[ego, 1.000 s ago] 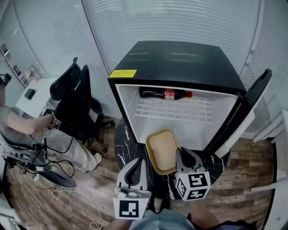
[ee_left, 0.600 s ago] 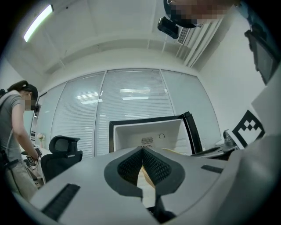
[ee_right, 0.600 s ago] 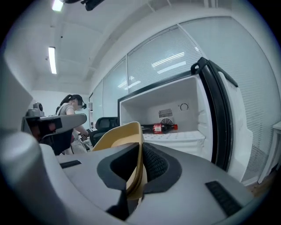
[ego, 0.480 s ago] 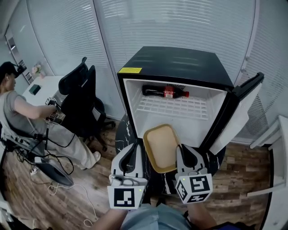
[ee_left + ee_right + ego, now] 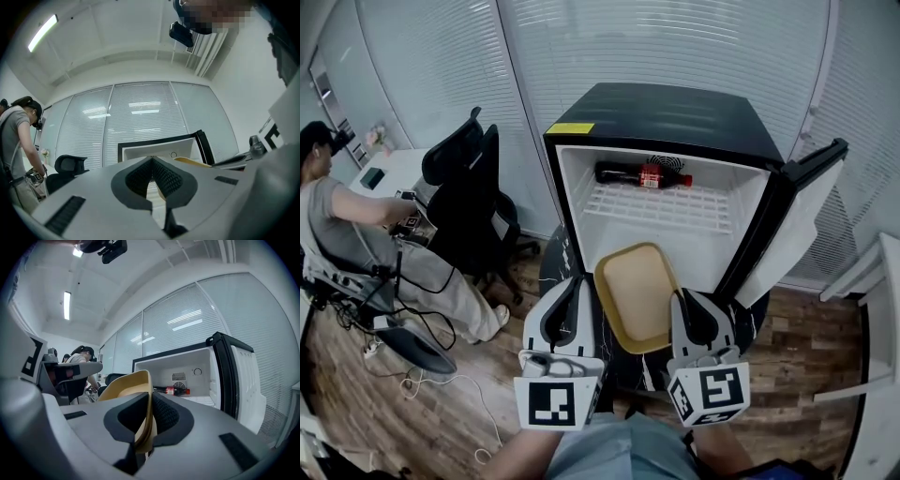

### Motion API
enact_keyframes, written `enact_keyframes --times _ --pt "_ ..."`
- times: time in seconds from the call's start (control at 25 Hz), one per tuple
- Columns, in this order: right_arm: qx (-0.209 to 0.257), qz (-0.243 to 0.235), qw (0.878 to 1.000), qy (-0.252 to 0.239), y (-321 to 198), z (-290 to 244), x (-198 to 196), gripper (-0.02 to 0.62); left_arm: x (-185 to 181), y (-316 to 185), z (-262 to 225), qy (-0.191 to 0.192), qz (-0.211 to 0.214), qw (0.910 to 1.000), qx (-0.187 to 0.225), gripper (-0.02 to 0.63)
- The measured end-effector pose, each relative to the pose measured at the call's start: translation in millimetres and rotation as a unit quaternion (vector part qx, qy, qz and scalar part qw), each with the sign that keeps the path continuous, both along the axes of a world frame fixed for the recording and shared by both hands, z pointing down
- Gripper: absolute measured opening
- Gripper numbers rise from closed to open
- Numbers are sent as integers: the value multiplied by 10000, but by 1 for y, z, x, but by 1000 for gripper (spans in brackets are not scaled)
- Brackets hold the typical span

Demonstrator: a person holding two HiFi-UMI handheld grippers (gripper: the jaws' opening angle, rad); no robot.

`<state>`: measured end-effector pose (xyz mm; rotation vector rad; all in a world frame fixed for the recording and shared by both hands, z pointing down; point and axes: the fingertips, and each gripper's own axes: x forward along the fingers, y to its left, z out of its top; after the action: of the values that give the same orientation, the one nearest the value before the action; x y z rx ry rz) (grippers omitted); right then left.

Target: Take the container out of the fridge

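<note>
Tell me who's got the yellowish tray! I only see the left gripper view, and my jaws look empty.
Observer: The right gripper has it. Its jaws are clamped on the rim of the container.
Operator: Is there food in it?
Observer: No. The head view looks down into it, and its tan inside is bare.
Operator: What else is in the fridge?
Observer: One bottle with a red label, lying on its side at the back of the fridge.

Fridge [image 5: 661, 117] stands open; bottle [image 5: 642, 175] lies at back, door [image 5: 789, 225] flanks the right.
</note>
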<state>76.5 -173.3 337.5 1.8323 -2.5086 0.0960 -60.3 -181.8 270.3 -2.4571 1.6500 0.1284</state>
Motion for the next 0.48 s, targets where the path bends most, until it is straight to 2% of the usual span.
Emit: enact_keyframes --times 0.24,0.48 --pt "135 45 9999 93 5 -8 2 38 4 4 -4 18 36 10000 -6 14" --pt "154 67 9998 84 7 -5 8 37 9 4 -2 -156 59 9999 7 14"
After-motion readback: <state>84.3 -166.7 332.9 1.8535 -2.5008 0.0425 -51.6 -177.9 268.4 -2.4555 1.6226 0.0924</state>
